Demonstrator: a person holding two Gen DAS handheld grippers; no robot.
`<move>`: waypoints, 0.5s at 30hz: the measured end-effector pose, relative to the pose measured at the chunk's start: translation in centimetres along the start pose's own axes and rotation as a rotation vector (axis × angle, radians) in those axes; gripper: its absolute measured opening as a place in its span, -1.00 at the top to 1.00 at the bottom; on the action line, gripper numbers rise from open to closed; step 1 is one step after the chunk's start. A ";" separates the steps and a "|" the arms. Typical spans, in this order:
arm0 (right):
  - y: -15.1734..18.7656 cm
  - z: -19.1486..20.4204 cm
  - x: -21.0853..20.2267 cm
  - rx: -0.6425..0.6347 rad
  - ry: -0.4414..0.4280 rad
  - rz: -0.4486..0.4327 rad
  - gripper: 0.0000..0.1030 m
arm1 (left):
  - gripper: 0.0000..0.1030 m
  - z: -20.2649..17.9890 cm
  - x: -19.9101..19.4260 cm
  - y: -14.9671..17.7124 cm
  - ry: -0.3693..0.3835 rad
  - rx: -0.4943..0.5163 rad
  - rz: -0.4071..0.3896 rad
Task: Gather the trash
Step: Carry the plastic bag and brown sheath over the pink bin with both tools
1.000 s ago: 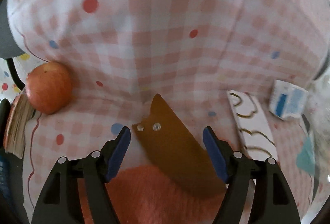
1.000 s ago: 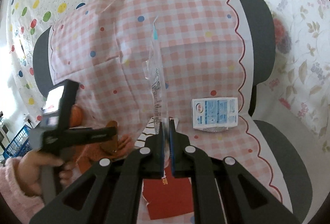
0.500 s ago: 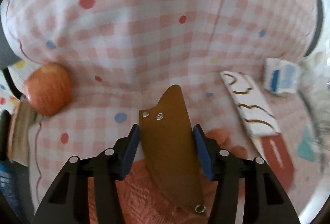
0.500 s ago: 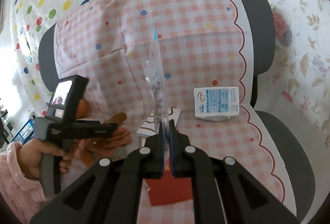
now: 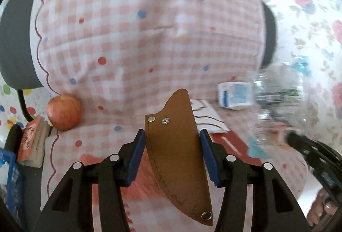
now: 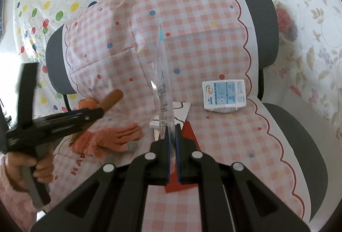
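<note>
Carton [image 6: 224, 94] is the landmark — small blue-and-white milk carton lying flat on the checked seat cover [image 6: 213, 39] of the chair, its long axis running across the right wrist view. Right tool [image 6: 172, 135] is clamped on a clear plastic wrapper [image 6: 163, 82] that stands edge-on straight up from the pads, just left of the carton and apart from it. Left tool [image 5: 172, 146] grips a brown leather sheath [image 5: 177, 146] across its width, the sheath's long axis pointing forward along the fingers; from there the carton [image 5: 235, 96] lies ahead and to the right, well past the sheath tip. Flat white-and-red packet [image 6: 181, 112] lies on the seat between the wrapper's base and the carton, nearer the right tool. Orange fuzzy glove [image 6: 111, 140] sits on the seat far left of the carton, under the left tool. Apple [image 5: 64, 112] rests at the seat edge, further left again, well apart from the carton.

Judgement: both tools are full, so nothing more gets picked until one unloads — the right one is nearer the carton and packet.
</note>
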State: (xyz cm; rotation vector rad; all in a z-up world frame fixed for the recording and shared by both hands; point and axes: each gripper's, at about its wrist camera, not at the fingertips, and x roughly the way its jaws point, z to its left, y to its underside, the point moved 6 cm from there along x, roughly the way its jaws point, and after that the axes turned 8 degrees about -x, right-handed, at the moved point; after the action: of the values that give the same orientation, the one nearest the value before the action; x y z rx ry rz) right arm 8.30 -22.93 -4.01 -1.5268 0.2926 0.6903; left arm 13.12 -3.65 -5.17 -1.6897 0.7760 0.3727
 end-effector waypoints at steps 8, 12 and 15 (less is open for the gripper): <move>3.3 0.4 -2.2 0.028 0.032 0.041 0.92 | -0.02 -3.5 -4.2 6.1 0.069 0.050 -0.010; 5.5 0.1 -3.4 0.048 0.061 0.075 0.92 | -0.02 -5.2 -5.1 8.9 0.121 0.062 0.015; 7.0 -0.3 -5.3 0.072 0.089 0.080 0.92 | -0.02 -6.4 -6.0 10.5 0.165 0.079 0.027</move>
State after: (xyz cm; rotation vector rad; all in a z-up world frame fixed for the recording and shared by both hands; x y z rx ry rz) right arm 0.19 -25.15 -6.64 -1.4860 0.4434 0.6689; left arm 0.71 -8.97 -7.46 -1.6514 0.9236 0.2194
